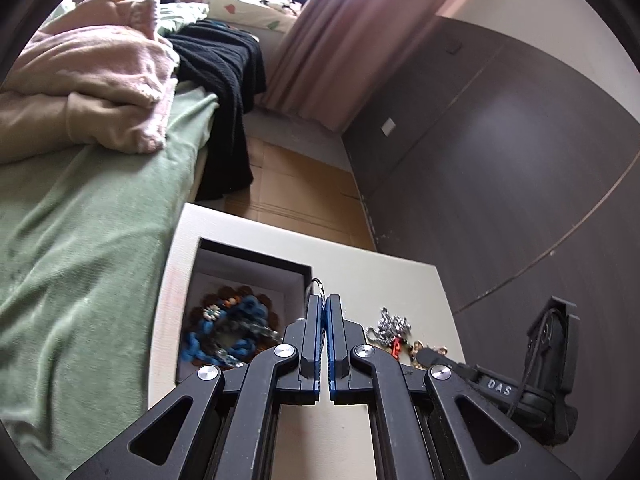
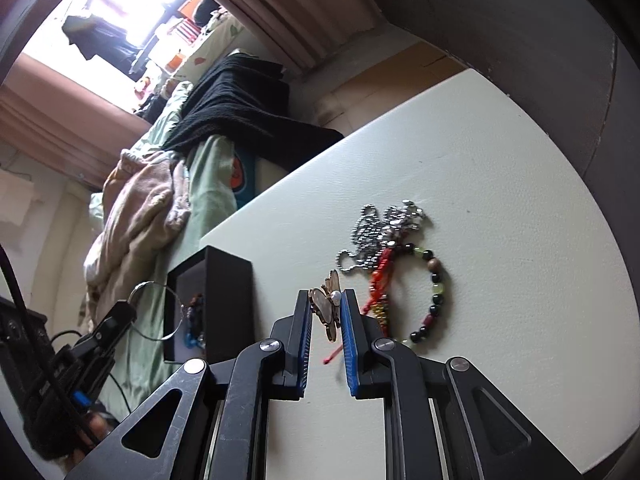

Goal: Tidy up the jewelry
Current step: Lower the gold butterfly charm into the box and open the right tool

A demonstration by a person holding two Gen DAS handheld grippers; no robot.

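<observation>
- Presently, the left tongs point(image 1: 324, 300) are pressed together on a thin wire hoop point(image 2: 154, 312), held at the rim of the black box point(image 2: 224, 304).
- The box is set on the white counter point(image 2: 500, 240), near its edge beside the bed point(image 1: 80, 220); blue and brown beaded pieces point(image 1: 232, 320) are seen inside it.
- The right tongs point(image 2: 326, 300) are slightly spread, with a butterfly-shaped brooch point(image 2: 326, 308) located between the blue pads point(image 2: 348, 328); whether it is gripped cannot be told.
- A silver ball chain point(image 2: 384, 228), a red cord point(image 2: 376, 284) and a beaded bracelet point(image 2: 436, 292) are piled on the counter just right of the brooch, well apart from the box.
</observation>
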